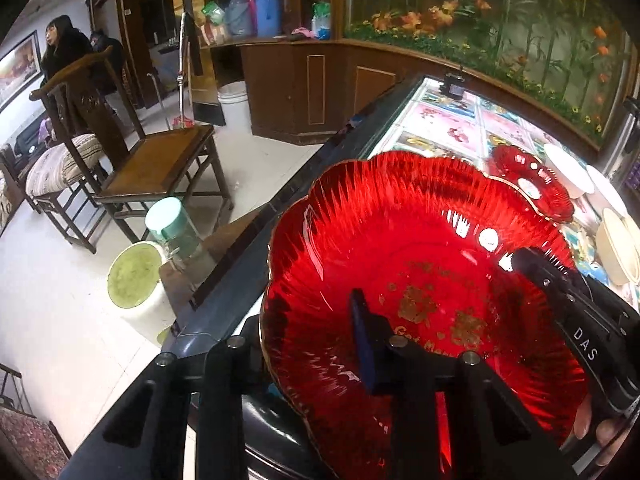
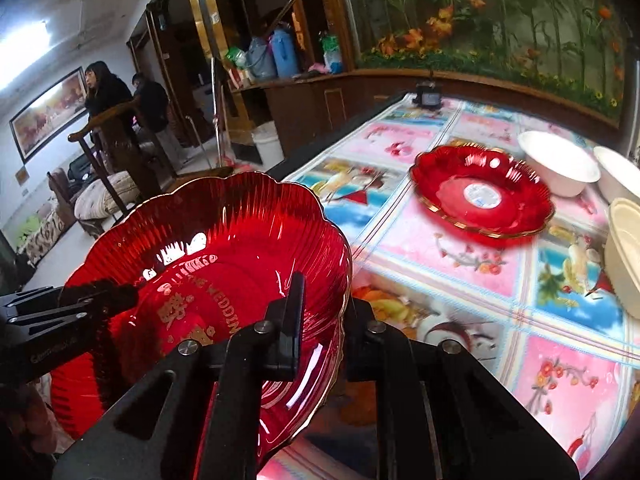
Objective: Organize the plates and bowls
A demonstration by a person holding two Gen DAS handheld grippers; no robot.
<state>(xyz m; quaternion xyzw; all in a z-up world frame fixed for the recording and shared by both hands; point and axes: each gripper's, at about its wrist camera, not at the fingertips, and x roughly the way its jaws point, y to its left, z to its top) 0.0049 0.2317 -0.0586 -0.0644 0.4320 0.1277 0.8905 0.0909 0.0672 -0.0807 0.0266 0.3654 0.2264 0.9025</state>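
I hold one large red scalloped glass plate [image 1: 420, 248] [image 2: 224, 240] with gold lettering between both grippers, over the near left edge of the table. My left gripper [image 1: 308, 320] is shut on its left rim, one pad inside the dish and the other finger behind the rim. At the opposite rim my right gripper [image 2: 326, 296] is shut the same way. Each gripper shows in the other's view: the right gripper [image 1: 560, 300], the left gripper [image 2: 100, 296]. A second red plate [image 1: 528, 188] [image 2: 480, 192] lies farther along the table.
The table [image 2: 440, 260] has a colourful flowered cloth. White bowls [image 2: 560, 160] and a cream bowl stack [image 2: 624, 252] stand at the right. A small black device [image 2: 428, 96] sits at the far end. Wooden chairs [image 1: 160, 160], buckets [image 1: 136, 280] and two people [image 1: 68, 48] are left.
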